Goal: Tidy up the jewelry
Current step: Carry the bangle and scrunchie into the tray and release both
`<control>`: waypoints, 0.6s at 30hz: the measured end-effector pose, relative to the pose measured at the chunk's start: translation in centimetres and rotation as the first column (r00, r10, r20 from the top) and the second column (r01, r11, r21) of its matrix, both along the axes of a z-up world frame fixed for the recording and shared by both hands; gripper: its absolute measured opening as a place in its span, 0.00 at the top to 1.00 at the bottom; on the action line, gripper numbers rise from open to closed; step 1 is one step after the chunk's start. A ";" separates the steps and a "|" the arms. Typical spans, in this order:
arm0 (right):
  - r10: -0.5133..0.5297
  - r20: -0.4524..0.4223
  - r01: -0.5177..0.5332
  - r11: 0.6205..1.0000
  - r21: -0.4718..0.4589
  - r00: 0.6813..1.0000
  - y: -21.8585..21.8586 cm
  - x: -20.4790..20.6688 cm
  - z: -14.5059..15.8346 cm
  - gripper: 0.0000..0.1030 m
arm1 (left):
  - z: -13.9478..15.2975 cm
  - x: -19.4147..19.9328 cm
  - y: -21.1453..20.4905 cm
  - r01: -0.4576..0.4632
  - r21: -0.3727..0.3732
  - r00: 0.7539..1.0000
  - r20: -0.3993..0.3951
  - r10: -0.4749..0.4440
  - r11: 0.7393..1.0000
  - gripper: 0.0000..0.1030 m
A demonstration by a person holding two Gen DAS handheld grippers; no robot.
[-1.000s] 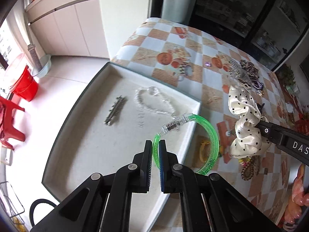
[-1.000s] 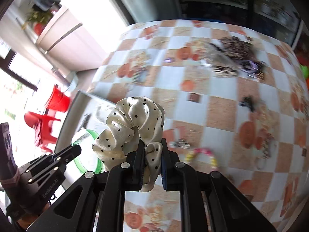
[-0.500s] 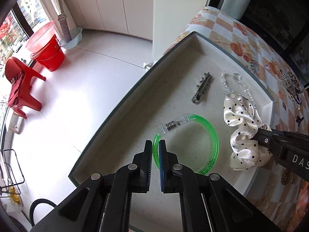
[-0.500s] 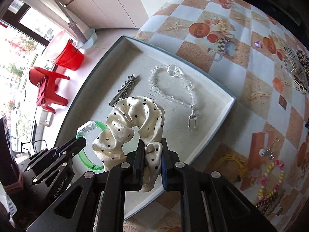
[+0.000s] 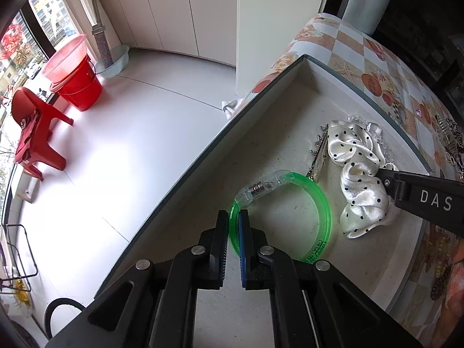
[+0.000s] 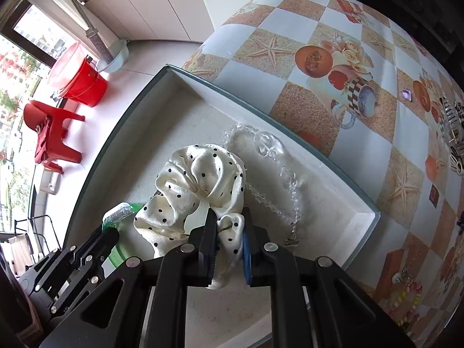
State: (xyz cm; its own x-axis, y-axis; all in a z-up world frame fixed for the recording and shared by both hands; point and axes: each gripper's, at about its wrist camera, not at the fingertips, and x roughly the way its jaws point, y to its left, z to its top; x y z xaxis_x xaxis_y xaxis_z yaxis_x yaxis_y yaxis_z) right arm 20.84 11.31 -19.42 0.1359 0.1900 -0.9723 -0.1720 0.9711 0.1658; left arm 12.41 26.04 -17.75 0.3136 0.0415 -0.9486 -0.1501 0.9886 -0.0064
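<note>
Scrunchie point(image 6: 200, 179) lowered into tray point(image 5: 278, 127), pinched by right tongs point(image 6: 227, 232); left tongs point(image 5: 234, 232) pinching bangle point(image 5: 316, 194).

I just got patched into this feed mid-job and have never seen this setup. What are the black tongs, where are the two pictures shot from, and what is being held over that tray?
There is no robot arm: a person holds a two-finger gripper in each hand, and a fisheye camera on each looks forward along its fingers. One picture comes from the left gripper, which is shut on a green bangle. The other comes from the right gripper, shut on a white polka-dot scrunchie. Both are over a shallow pale tray on a table with a checkered cloth. In the tray lie a clear bead bracelet and a metal hair clip. More jewelry lies loose on the cloth to the right.
</note>
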 end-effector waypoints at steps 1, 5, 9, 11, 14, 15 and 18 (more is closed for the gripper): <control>0.001 -0.002 -0.001 1.000 -0.001 1.000 0.2 0.1 -0.2 0.82 | -0.1 0.1 -0.1 0.002 0.006 1.000 -0.001 -0.002 1.000 0.91; 0.011 0.012 -0.011 1.000 0.001 1.000 0.6 -0.2 0.0 0.79 | 0.0 0.1 -0.5 0.016 0.029 1.000 0.005 -0.016 0.999 0.90; 0.002 0.008 -0.002 1.000 0.014 1.000 0.5 -0.2 0.2 0.61 | 0.4 0.0 -0.7 0.020 0.044 1.000 0.000 -0.020 0.999 0.90; -0.004 0.007 0.004 1.000 0.024 1.000 -0.5 -0.3 0.6 0.57 | 0.6 -0.3 -0.7 0.020 0.044 1.000 0.003 -0.020 0.999 0.90; -0.019 0.012 0.019 0.999 0.045 1.000 -1.7 -0.7 1.4 0.48 | 0.9 -0.5 -0.9 0.025 0.055 1.000 0.009 -0.026 0.998 0.90; -0.024 0.016 0.023 0.998 0.053 1.000 -2.0 -0.9 1.8 0.46 | 1.0 -0.6 -0.9 0.027 0.056 1.000 0.008 -0.028 0.998 0.90; -0.039 0.031 0.037 0.997 0.074 0.999 -3.2 -1.2 2.8 0.42 | 1.2 -0.6 -1.0 0.032 0.050 0.999 0.003 -0.032 0.998 0.90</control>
